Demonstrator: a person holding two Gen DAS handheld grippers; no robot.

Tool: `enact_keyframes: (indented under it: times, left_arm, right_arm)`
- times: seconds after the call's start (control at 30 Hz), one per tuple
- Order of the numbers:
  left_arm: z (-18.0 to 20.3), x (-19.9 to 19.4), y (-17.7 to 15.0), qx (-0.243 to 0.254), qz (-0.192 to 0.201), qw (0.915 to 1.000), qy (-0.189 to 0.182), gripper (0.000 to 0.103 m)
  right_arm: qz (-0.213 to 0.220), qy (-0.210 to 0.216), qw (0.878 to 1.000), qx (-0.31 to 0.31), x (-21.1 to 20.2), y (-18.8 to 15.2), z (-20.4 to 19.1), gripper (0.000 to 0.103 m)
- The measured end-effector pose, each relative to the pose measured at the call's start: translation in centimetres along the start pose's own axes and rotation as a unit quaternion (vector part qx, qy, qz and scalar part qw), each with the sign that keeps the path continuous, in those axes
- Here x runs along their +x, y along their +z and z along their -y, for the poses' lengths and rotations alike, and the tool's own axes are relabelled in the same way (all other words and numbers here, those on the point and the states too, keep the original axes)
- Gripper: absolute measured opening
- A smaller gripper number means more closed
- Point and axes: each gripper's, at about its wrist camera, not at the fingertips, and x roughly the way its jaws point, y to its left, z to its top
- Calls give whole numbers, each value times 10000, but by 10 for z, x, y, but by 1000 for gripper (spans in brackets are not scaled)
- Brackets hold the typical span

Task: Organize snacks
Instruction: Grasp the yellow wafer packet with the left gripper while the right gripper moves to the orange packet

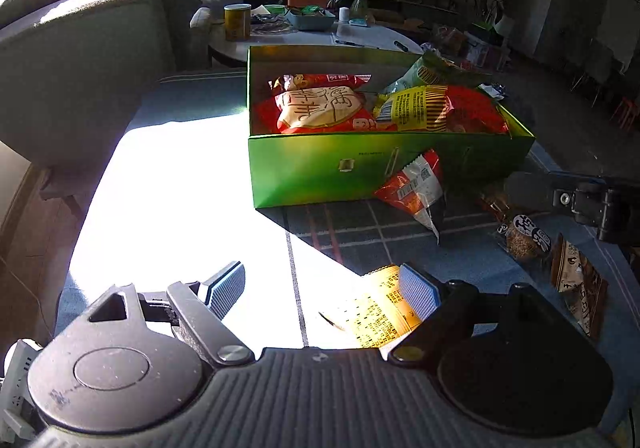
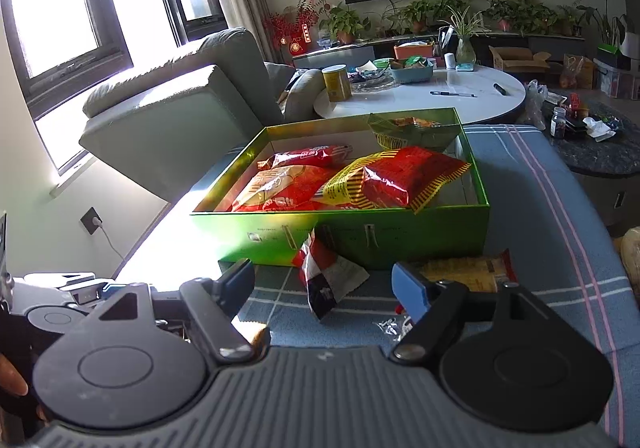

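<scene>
A green box (image 1: 320,176) (image 2: 420,236) stands on the blue checked cloth and holds several red and yellow snack bags (image 1: 320,108) (image 2: 400,176). A red-and-white snack packet (image 1: 420,188) (image 2: 328,276) leans against the box's front wall. My left gripper (image 1: 322,288) is open and empty above the cloth, with a yellow printed packet (image 1: 376,316) under its right finger. My right gripper (image 2: 324,284) is open and empty, just in front of the red-and-white packet. A yellow packet (image 2: 468,272) lies behind its right finger. The right gripper also shows in the left wrist view (image 1: 580,200).
Small brown snack packs (image 1: 528,240) (image 1: 580,284) lie at the right on the cloth. A grey armchair (image 2: 180,108) stands to the left. A white round table (image 2: 420,92) with a can, basket and pens is behind the box. Strong sunlight washes out the cloth at left.
</scene>
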Motion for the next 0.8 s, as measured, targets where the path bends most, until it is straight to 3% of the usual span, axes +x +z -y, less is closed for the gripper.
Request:
enact_keyframes:
  times: [0.8]
  left_arm:
    - [41, 21, -14, -221, -663, 9973, 202, 82]
  right_arm:
    - [196, 9, 9991, 389, -31, -48, 17, 78]
